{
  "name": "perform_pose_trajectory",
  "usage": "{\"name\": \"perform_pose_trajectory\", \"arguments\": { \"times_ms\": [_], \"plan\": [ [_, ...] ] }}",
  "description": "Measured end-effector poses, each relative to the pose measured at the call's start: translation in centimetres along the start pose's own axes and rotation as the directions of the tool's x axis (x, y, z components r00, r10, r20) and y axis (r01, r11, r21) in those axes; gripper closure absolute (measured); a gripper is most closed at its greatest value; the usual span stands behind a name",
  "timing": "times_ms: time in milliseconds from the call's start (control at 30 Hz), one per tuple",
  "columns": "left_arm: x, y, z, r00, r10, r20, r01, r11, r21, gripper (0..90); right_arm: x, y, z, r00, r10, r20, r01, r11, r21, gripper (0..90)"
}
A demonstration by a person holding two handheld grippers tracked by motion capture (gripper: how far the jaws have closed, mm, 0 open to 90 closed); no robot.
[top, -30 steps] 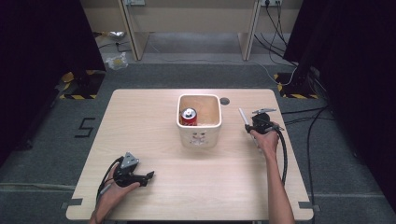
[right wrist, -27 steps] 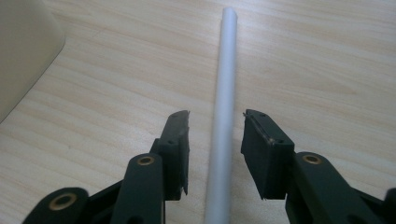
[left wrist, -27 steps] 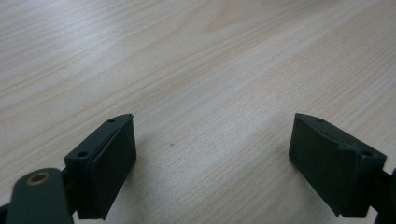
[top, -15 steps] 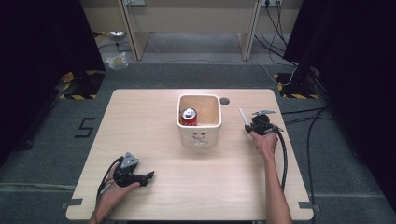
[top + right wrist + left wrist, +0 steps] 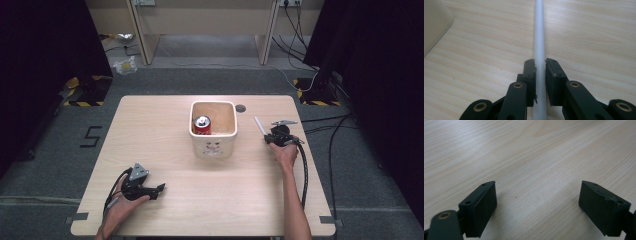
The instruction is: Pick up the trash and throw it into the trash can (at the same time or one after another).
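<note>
looking across the table (image 5: 150, 125), left to right:

left hand (image 5: 122, 210): resting near the front left corner of the table, well apart from everything else.

left gripper (image 5: 159, 188): released; in the left gripper view its two black pads (image 5: 484, 207) stand wide apart over bare wood with nothing between them.

tub (image 5: 213, 150): a cream square tub stands at the middle of the table, toward the far edge, with a faint face printed on its front wall.

can (image 5: 202, 123): a red drink can stands upright inside the tub, against its left wall.

hole (image 5: 240, 107): a small round dark hole in the tabletop just beyond the tub's right corner.

straw (image 5: 539, 45): a thin white straw to the right of the tub, running from the right gripper toward the tub's far right corner.

right gripper (image 5: 269, 140): clenched on the straw; the jaws have just been closing, and the right gripper view shows the straw pinched between both pads (image 5: 530, 75) close to its near end.

what changed: a second ago those jaws were wider with the straw between them; now they grip it.

what it means: the pickup looks done; the straw seems ready to be lifted and carried toward the can in the tub.

watch for: the long free end could swing or catch the tub's rim.
</note>
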State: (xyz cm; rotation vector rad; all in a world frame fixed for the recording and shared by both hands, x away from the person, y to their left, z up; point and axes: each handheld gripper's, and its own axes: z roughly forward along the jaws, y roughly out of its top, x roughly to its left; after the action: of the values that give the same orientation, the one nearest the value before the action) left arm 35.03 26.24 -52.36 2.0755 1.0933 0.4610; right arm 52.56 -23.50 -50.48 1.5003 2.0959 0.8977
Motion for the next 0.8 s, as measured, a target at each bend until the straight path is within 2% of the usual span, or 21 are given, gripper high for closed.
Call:
{"name": "perform_pose_trajectory", "arguments": {
  "times_ms": [100,267,567,800],
  "plan": [
    [0.0,0.0,0.0,1.0,0.0,0.0,0.0,1.0,0.0,14.1,-0.1,-0.1,0.0,0.9997,0.024,-0.01,-0.024,1.0,-0.011,79.1],
    [0.0,0.0,0.0,1.0,-0.001,0.0,0.001,1.0,0.0,14.1,-0.2,0.4,-0.8,0.9987,0.041,-0.03,-0.043,0.997,-0.066,79.2],
    [0.0,0.0,0.0,1.0,-0.001,0.0,0.001,1.0,0.0,14.1,0.9,2.8,-3.4,0.9988,-0.001,-0.049,-0.007,0.99,-0.144,79.2],
    [0.0,0.0,0.0,1.0,-0.001,0.0,0.001,1.0,0.0,14.1,1.5,4.6,-4.7,0.9981,-0.012,-0.061,0.0,0.983,-0.186,79.3]
  ]
}}
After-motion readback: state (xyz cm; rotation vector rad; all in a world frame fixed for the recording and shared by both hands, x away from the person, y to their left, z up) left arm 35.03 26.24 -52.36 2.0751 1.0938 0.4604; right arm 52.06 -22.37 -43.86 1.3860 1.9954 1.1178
